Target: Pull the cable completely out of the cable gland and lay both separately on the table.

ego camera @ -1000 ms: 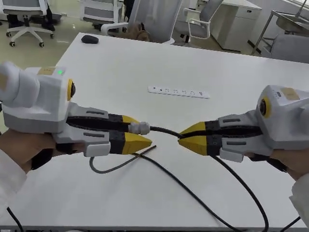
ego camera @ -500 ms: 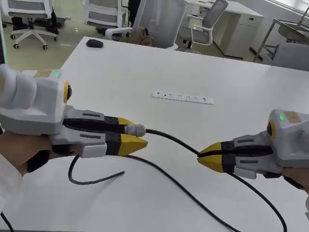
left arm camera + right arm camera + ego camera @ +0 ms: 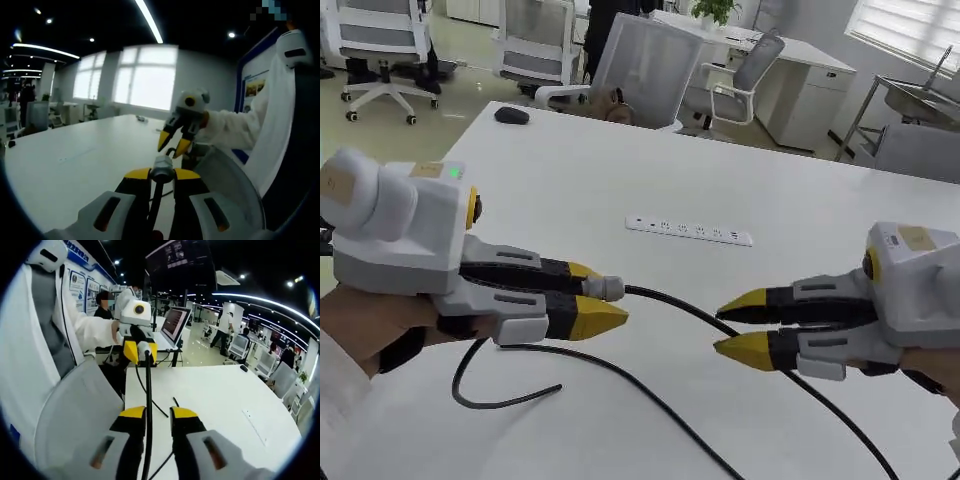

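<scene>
While left gripper [image 3: 610, 298] clamps gland [image 3: 608, 289], right gripper [image 3: 720, 328] holds jaws apart round cable [image 3: 670, 299]; cable looks limp, slick; grip nr gland.

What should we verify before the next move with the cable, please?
1. Left hand-held gripper shut on the cable gland: ok.
2. Right hand-held gripper gripping the cable: not ok, jaws open, cable between them.
3. Cable out of the gland: not ok, it runs through.
4. Loose tail unknotted on the table: ok.
5. Power strip apart from the cable: ok.
</scene>
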Demonstrator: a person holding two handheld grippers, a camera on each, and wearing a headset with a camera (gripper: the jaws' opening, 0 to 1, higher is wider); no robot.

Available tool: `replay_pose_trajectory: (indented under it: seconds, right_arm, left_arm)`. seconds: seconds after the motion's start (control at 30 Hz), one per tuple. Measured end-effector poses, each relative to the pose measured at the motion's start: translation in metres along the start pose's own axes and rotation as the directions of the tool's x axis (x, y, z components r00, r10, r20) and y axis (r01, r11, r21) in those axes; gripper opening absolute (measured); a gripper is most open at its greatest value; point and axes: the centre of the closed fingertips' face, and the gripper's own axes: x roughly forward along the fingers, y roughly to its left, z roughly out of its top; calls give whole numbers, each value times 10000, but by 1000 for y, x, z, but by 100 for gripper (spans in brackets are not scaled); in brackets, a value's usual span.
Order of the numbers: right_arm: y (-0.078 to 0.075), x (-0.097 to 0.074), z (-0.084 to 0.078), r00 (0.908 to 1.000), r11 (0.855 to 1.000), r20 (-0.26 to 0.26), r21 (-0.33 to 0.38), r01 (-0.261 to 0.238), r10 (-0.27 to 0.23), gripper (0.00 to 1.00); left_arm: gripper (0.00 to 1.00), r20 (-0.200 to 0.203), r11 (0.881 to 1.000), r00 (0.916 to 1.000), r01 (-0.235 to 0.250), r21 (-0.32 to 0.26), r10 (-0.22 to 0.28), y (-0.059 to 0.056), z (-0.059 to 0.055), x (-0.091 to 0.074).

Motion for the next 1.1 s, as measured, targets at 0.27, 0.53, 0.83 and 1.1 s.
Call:
replay_pose_trajectory:
  seconds: [0.27,0.53,0.83,1.1]
  right_arm:
    - [12,16,25,9969,9979,678,-532,-356,392,17]
    - [20,27,21,9962,9949,542,-785,-632,675,10]
    - [22,25,20,9945,9940,691,-810,-736,793,3]
    - [20,22,14,9938,9948,778,-705,-736,791,3]
  left_arm:
    - [18,-268,9996,9993,252,-124,-255,-10,-8,17]
    - [18,-292,9988,9984,488,-65,-490,-18,-6,23]
    - [18,-407,9989,9981,463,-22,-464,-19,-10,26]
    - [18,-458,9991,9980,426,11,-425,-19,-10,29]
